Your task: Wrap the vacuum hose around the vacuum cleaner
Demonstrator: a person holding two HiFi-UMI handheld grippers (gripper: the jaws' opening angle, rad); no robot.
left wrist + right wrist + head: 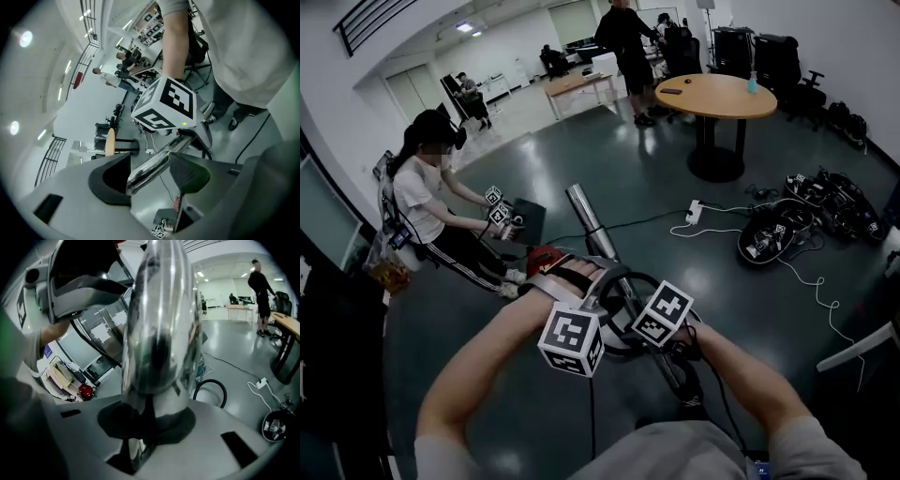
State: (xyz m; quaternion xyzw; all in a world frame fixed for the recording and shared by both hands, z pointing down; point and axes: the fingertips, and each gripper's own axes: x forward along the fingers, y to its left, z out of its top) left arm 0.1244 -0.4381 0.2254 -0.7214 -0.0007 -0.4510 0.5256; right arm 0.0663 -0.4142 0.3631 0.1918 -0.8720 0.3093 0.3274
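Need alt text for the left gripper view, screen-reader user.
The left gripper has its jaws apart, with a shiny metal tube running between them, not gripped. Just beyond, a marker cube sits over the tube, under a person's bare forearm, with grey floor and a round table further off.

We are seeing a mirror-silver tube (586,217) carrying dark reflections, and a plain black hose (211,380). The vacuum (546,257) is showing red. The left cube (572,339) and right cube (663,313) are wearing black square patterns on white. We are looking at a glossy dark grey-green floor (609,159), a white cable (811,277), and a table (717,94) showing a tan wooden top on a black leg. The pads (186,173) are showing black against pale grey jaws.
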